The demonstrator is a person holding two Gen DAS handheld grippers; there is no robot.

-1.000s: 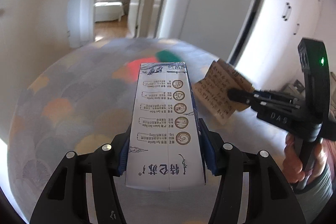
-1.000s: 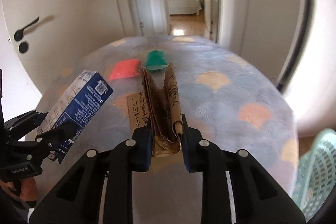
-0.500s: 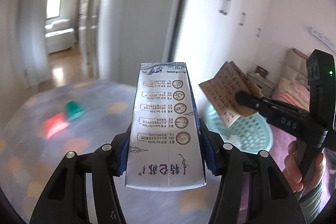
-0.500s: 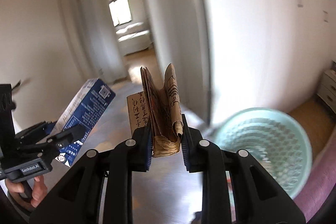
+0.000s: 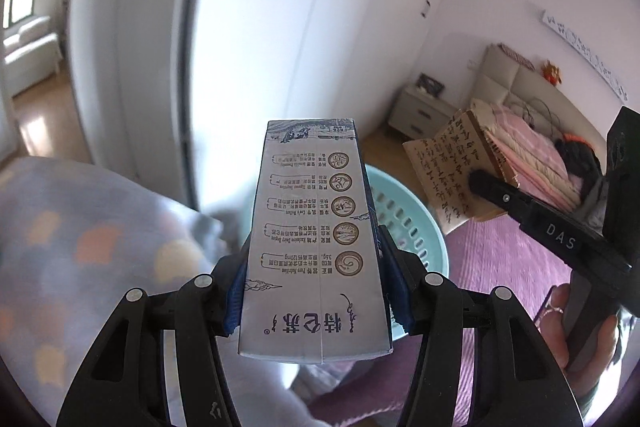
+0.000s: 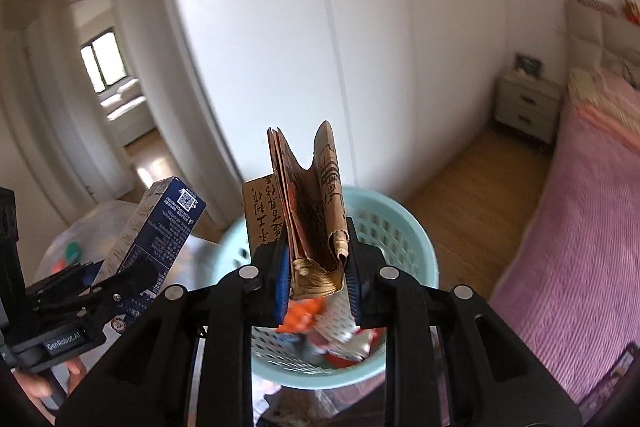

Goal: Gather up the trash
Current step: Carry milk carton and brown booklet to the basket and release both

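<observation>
My left gripper (image 5: pixel 316 279) is shut on a blue and white milk carton (image 5: pixel 316 247), held in the air; the carton also shows at the left of the right wrist view (image 6: pixel 160 231). My right gripper (image 6: pixel 318 267) is shut on a folded brown paper bag with black writing (image 6: pixel 312 211), held right above a light blue plastic basket (image 6: pixel 404 223). The basket holds several bits of trash. In the left wrist view the paper bag (image 5: pixel 452 167) is at the right and the basket (image 5: pixel 404 215) lies behind the carton.
A table with a patterned cloth (image 5: pixel 80 251) is at the left. White wardrobe doors (image 6: pixel 360 47) stand behind the basket. A bed with a pink cover (image 6: pixel 580 227) is at the right, with a nightstand (image 6: pixel 524 103) beyond it.
Both grippers have swung right, away from the table and toward the basket, still holding the carton and the paper bag. The basket now lies just under the right gripper.
</observation>
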